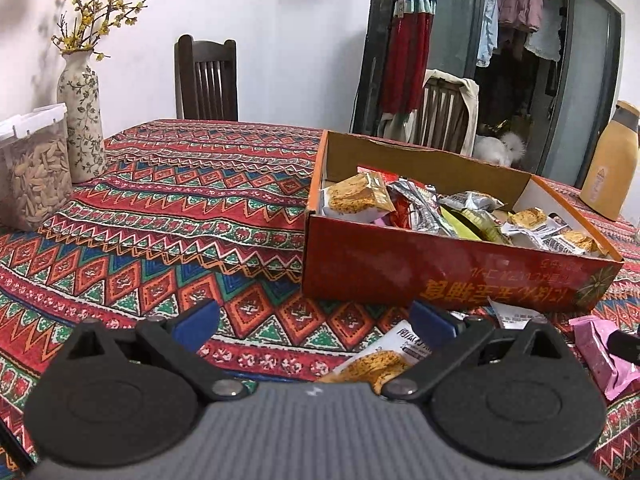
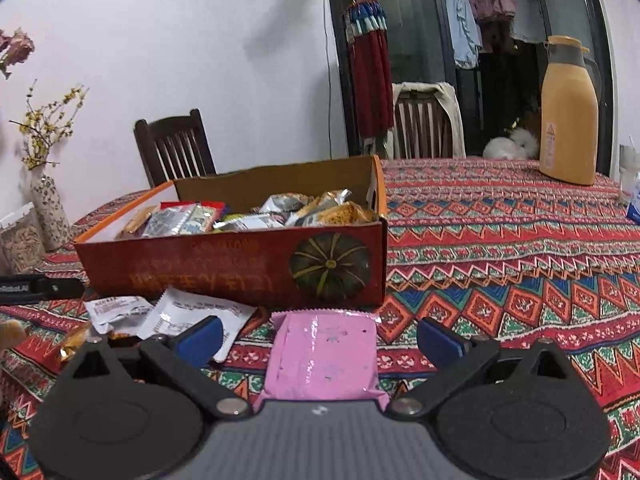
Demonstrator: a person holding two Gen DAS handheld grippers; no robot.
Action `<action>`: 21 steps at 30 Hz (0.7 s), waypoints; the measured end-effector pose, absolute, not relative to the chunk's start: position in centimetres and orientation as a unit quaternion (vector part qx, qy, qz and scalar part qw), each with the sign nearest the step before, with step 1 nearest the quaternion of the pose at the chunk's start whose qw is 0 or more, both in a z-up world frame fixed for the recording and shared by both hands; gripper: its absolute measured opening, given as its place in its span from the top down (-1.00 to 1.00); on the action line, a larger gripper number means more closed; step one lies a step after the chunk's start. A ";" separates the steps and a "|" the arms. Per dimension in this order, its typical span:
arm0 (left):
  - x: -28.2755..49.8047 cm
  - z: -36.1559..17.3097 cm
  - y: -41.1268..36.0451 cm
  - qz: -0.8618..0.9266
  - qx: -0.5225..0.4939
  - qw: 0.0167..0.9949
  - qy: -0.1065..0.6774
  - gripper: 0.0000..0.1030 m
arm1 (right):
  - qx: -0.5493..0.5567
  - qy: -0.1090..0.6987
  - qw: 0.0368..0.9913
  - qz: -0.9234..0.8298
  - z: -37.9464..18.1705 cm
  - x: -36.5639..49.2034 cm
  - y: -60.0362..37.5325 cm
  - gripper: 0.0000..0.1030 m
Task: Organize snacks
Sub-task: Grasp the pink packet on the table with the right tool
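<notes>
Both the left tongs (image 1: 314,322) and right tongs (image 2: 320,338) are released, a pink packet (image 2: 324,354) lying between the right pair, near the snack box (image 2: 240,268).

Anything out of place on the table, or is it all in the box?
Several packets lie loose on the tablecloth in front of the red box: a pink packet between the open right gripper fingers, and white wrappers to its left. Nothing looks spilled or damaged.
</notes>
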State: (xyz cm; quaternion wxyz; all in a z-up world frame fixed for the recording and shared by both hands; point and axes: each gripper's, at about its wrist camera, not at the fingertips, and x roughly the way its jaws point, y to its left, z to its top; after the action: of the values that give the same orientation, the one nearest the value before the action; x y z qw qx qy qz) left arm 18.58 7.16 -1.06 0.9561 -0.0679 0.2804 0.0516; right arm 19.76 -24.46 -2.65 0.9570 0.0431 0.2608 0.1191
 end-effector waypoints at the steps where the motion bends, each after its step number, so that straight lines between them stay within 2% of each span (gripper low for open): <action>1: 18.5 -1.0 7.2 0.051 -0.070 0.957 0.279 -1.00 | 0.043 0.264 0.956 0.117 -2.7 19.8 -24.4 -1.00; 17: 17.9 -0.7 7.5 0.049 -0.082 0.959 0.267 -1.00 | 0.032 0.338 0.938 0.069 -4.0 22.2 -23.8 -1.00; 21: 17.8 -0.7 7.6 0.048 -0.086 0.959 0.267 -1.00 | -0.004 0.349 0.935 0.057 -4.2 22.5 -22.7 -1.00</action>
State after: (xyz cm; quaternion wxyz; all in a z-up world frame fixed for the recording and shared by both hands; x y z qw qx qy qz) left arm 17.85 7.60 -0.75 0.9586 -0.0855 0.2672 0.0484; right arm 22.48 -22.69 -4.16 0.9353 -0.0039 0.3492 0.0566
